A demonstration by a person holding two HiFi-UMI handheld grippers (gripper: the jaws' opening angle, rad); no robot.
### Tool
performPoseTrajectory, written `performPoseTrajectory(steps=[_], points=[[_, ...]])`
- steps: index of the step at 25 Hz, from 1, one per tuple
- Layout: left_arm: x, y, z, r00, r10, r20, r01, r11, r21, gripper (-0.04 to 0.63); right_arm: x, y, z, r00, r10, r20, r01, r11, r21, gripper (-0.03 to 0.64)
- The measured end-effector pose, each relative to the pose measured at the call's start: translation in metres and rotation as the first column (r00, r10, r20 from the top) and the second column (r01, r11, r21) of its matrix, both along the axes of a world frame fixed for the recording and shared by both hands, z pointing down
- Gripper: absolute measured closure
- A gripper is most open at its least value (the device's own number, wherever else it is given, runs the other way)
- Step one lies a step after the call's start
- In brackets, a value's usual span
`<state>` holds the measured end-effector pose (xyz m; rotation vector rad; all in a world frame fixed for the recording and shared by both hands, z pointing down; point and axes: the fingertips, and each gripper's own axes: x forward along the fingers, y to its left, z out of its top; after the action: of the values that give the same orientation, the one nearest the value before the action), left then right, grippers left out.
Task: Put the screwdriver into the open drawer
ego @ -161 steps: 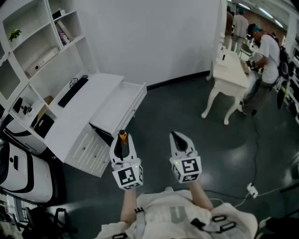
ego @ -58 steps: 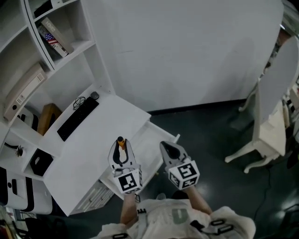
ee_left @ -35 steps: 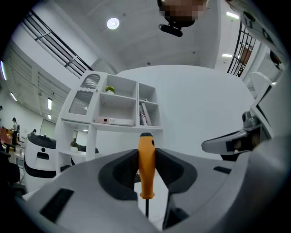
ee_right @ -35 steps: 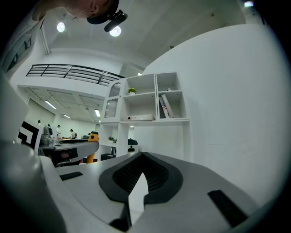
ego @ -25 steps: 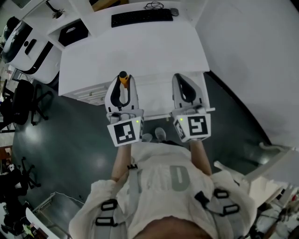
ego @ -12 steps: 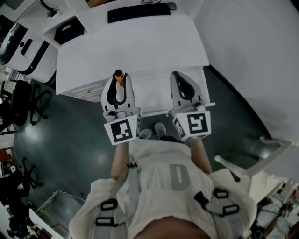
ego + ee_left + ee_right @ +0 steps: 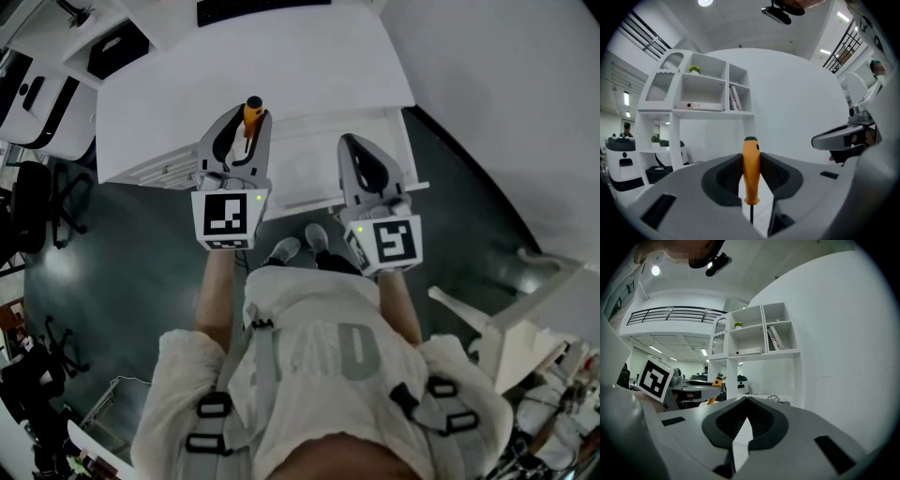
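Observation:
The screwdriver has an orange handle and a thin dark shaft. My left gripper is shut on the handle, which stands upright between the pads with the shaft pointing down. It hovers at the left end of the open white drawer, which is pulled out from under the desk. My right gripper is level beside it over the drawer's right part, with its jaws shut and nothing in them.
A black keyboard and a black box lie on the far part of the desk. A white shelf unit rises behind it. A black office chair stands at the left and white table legs at the right.
My left gripper has swung forward and to the right with the screwdriver, and now reaches over the drawer. The right gripper has hardly shifted.

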<state>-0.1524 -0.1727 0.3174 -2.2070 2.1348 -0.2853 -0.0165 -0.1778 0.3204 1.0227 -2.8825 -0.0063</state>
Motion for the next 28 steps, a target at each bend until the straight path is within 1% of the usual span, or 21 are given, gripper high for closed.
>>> performPoseTrajectory(steps=[2, 4, 8, 11, 14, 17, 20, 22, 23, 28], points=[[0.01, -0.011, 0.011, 0.996, 0.084, 0.0, -0.083, 0.994, -0.069, 0.479, 0.003, 0.001, 0.004, 1.0, 0.014, -0.006, -0.014, 1.0, -0.016, 0.612], [0.021, -0.021, 0.024, 0.988, 0.153, 0.003, -0.151, 0.98, -0.128, 0.479, 0.006, 0.002, 0.006, 0.999, 0.03, -0.009, -0.031, 0.999, -0.033, 0.612], [0.042, -0.037, 0.055, 0.966, 0.255, 0.047, -0.238, 0.944, -0.228, 0.479, 0.019, -0.001, 0.016, 0.997, 0.068, -0.041, -0.069, 0.997, -0.029, 0.612], [0.058, -0.043, 0.079, 0.94, 0.328, 0.092, -0.291, 0.913, -0.286, 0.479, 0.025, -0.001, 0.024, 0.994, 0.098, -0.053, -0.101, 0.993, -0.056, 0.612], [0.074, -0.048, 0.105, 0.913, 0.397, 0.096, -0.344, 0.874, -0.343, 0.479, 0.033, 0.001, 0.032, 0.989, 0.142, -0.052, -0.147, 0.982, -0.115, 0.612], [0.083, -0.056, 0.138, 0.889, 0.447, 0.099, -0.373, 0.832, -0.41, 0.479, 0.043, 0.001, 0.04, 0.982, 0.179, -0.067, -0.186, 0.974, -0.131, 0.612], [0.09, -0.062, 0.178, 0.858, 0.5, 0.114, -0.39, 0.78, -0.49, 0.479, 0.052, 0.002, 0.048, 0.973, 0.216, -0.084, -0.227, 0.963, -0.145, 0.612], [0.093, -0.064, 0.203, 0.834, 0.536, 0.134, -0.391, 0.744, -0.541, 0.479, 0.057, 0.003, 0.054, 0.966, 0.24, -0.099, -0.254, 0.955, -0.155, 0.612], [0.095, -0.064, 0.213, 0.826, 0.547, 0.137, -0.389, 0.729, -0.563, 0.479, 0.06, 0.003, 0.058, 0.962, 0.251, -0.104, -0.265, 0.951, -0.161, 0.612], [0.099, -0.066, 0.26, 0.814, 0.573, 0.091, -0.388, 0.654, -0.649, 0.479, 0.073, 0.006, 0.074, 0.947, 0.297, -0.124, -0.317, 0.927, -0.202, 0.612]])
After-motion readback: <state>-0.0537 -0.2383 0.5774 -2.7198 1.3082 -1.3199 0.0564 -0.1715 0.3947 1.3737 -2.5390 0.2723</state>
